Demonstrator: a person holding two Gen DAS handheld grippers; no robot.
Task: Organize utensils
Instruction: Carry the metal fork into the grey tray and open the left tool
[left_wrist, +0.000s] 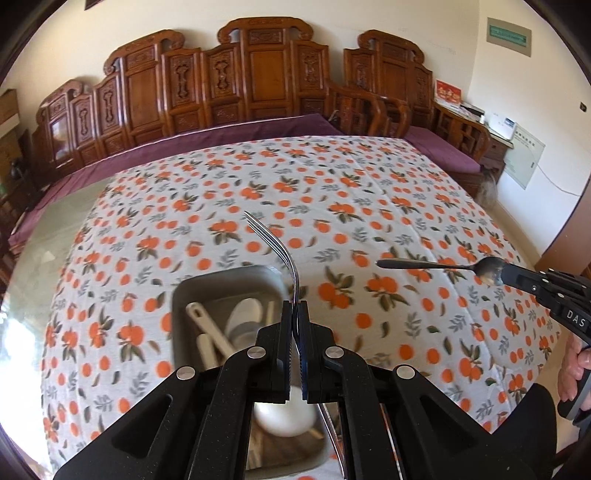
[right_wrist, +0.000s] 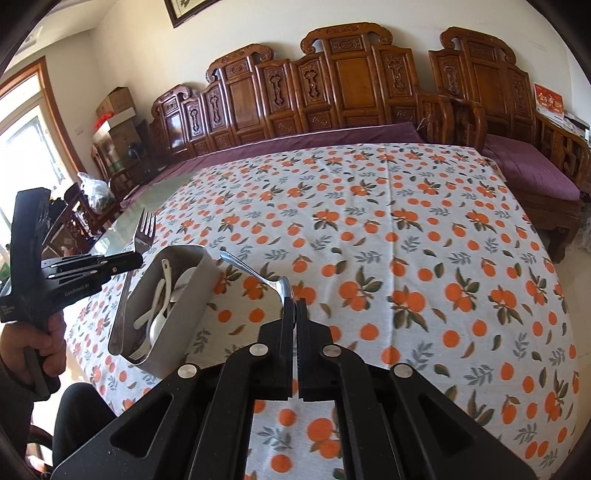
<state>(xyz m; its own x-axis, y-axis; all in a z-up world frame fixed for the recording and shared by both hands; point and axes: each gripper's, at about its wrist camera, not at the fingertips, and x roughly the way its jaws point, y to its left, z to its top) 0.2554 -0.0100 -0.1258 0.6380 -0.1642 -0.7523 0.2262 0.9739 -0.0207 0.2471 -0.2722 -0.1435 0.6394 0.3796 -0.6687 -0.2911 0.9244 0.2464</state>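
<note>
My left gripper (left_wrist: 294, 306) is shut on a metal fork (left_wrist: 271, 242), gripped by the handle with its tines up and away, above a grey utensil box (left_wrist: 221, 280). The box holds white plastic spoons (left_wrist: 240, 317) and more cutlery. In the right wrist view the same fork (right_wrist: 144, 229) stands in the left gripper (right_wrist: 135, 260) just left of the box (right_wrist: 199, 288). My right gripper (right_wrist: 294, 304) is shut on the bowl of a metal spoon (right_wrist: 255, 273), its handle pointing away to the left. The left wrist view shows that spoon (left_wrist: 443, 265) held at the right by the right gripper (left_wrist: 500, 275).
The table wears a white cloth printed with oranges (right_wrist: 406, 258); bare glass (right_wrist: 147, 203) shows at its left. A carved wooden bench with purple cushions (right_wrist: 524, 173) runs along the far side. A white bowl (left_wrist: 286, 413) lies under the left gripper. A hand (right_wrist: 40, 343) holds the left tool.
</note>
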